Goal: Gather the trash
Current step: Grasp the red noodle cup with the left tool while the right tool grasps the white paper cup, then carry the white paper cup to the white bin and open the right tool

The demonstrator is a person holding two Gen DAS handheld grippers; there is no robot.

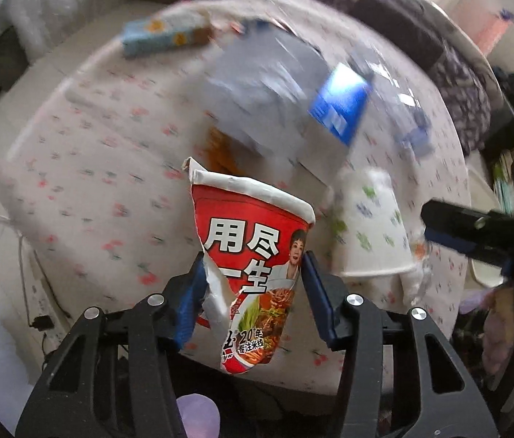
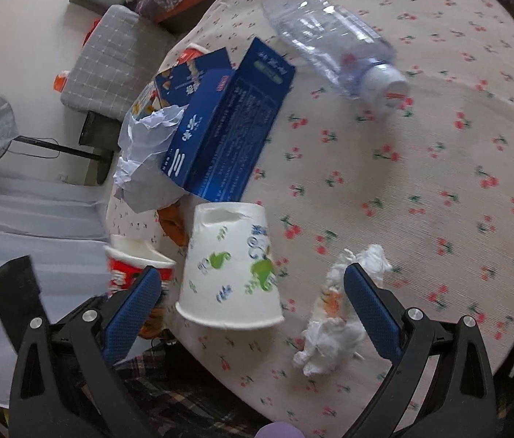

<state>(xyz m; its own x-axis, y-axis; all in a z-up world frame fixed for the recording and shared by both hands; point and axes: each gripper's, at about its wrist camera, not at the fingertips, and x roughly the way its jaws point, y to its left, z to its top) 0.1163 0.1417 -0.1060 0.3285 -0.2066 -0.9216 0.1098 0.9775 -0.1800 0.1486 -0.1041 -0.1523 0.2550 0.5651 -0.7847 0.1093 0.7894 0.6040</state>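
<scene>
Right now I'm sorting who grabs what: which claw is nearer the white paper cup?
Right. The right claw straddles the white paper cup, which lies between its open fingers. The left claw is beside it, closed on the red noodle cup.

Cup [image 2: 229, 273] btwn tissue [image 2: 333, 328], noodle tub [image 2: 129, 268].

I see a bed [image 2: 421, 153] covered by a pale sheet printed with small red cherries. Lying on it are a white paper cup [image 2: 229, 273] on its side, a crumpled tissue [image 2: 333, 332] just beside it, and a clear plastic bottle [image 2: 333, 40] farther up. A blue carton [image 2: 227, 124] rests near the edge, touching crumpled white paper [image 2: 143, 153] and another blue box [image 2: 187, 73]. An orange scrap [image 2: 173, 224] sits between the cup and the paper
</scene>
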